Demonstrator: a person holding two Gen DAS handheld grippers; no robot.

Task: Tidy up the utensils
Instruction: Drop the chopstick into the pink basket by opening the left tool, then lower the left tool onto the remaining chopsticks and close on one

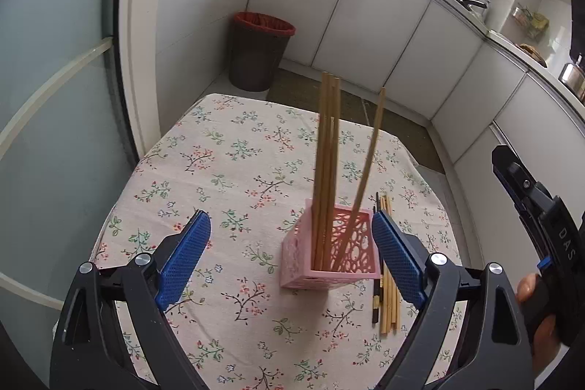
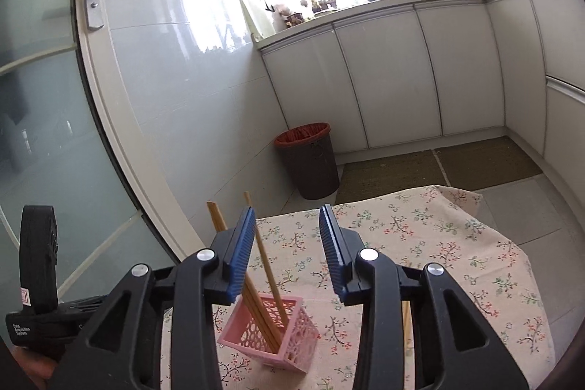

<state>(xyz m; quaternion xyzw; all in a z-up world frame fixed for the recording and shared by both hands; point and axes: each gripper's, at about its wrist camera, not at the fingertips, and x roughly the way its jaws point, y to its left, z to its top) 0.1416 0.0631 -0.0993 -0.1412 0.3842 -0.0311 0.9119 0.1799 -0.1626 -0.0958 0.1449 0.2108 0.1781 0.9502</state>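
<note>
Left wrist view: looking steeply down from above the near edge of the tabletop (image 1: 234, 170), facing the white cabinets (image 1: 351, 35), close over the pink holder (image 1: 329, 254). Right wrist view: set higher and further right, tilted less, facing the tiled wall and window. Shared between views: pink holder (image 2: 270, 335), upright chopsticks (image 1: 327, 148), floral tabletop, brown bin (image 1: 257, 50), cabinets.

We read "DAS" on the right gripper (image 1: 565, 245) and "Data Acquisition System" on the left gripper (image 2: 22, 329)
</note>
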